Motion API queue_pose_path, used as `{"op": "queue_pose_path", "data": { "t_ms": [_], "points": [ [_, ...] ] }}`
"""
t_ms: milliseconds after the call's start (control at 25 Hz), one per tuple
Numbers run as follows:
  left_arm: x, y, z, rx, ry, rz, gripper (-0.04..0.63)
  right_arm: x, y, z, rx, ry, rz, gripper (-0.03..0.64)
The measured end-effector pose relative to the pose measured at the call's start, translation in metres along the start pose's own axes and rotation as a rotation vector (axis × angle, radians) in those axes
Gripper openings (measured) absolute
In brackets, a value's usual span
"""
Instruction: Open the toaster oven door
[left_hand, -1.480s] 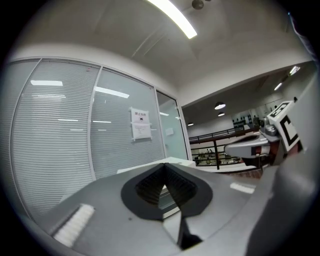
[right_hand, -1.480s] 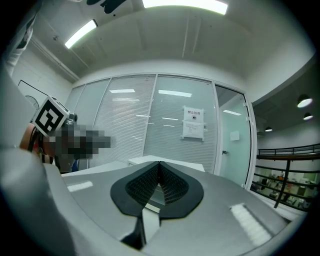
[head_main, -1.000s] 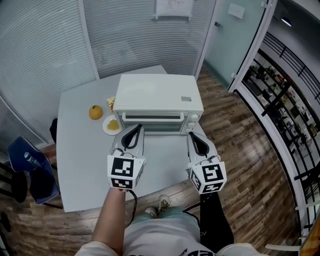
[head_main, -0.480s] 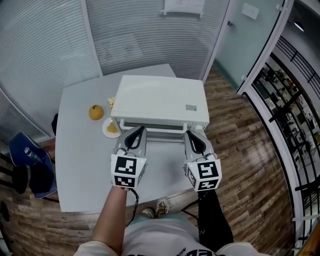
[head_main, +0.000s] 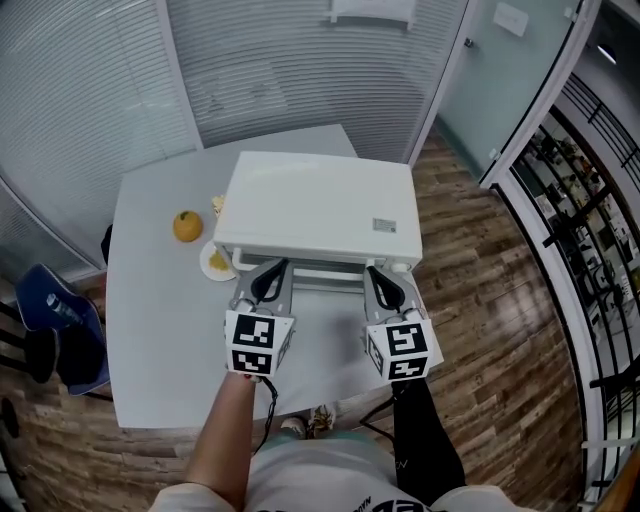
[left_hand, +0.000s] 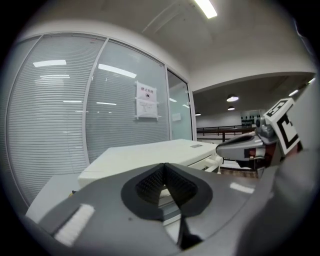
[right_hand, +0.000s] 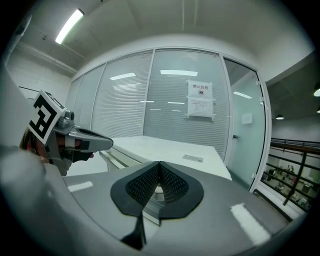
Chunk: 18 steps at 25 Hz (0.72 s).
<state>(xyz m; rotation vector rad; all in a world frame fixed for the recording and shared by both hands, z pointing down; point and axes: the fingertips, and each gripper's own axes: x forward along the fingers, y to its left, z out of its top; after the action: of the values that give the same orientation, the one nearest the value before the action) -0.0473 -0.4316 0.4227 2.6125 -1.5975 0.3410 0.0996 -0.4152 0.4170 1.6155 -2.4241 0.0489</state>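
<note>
Boxy white metal toaster oven (head_main: 315, 205) sits on the pale grey table (head_main: 160, 330) at 12 o'clock; left gripper (head_main: 272, 268) and right gripper (head_main: 375, 272) both pinched together, empty. Door's probably light but stiff-hinged, so hook its slick white bar handle (head_main: 320, 268)

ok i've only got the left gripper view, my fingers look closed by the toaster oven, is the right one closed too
observer: yes, the right gripper has its fingers together, nothing between them.
operator: anything nearby i can't see
observer: an orange and a small plate of yellowish food, left of the toaster oven.
operator: where do both grippers sit
observer: head view shows the left gripper and the right side by side, both pointing at the oven's front.
</note>
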Motion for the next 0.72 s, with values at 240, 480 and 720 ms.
{"op": "queue_pose_path", "data": {
  "t_ms": [240, 480, 720],
  "points": [
    [0.018, 0.002, -0.023, -0.023, 0.070, 0.005, 0.057, 0.018, -0.003, -0.016, 0.015, 0.046, 0.029, 0.003],
    [0.029, 0.009, -0.031, -0.059, 0.087, 0.022, 0.057, 0.032, -0.004, -0.025, 0.046, 0.081, 0.050, 0.003],
    [0.030, 0.008, -0.031, -0.066, 0.071, 0.024, 0.057, 0.040, -0.001, -0.024, 0.041, 0.101, 0.056, 0.003]
  ]
}}
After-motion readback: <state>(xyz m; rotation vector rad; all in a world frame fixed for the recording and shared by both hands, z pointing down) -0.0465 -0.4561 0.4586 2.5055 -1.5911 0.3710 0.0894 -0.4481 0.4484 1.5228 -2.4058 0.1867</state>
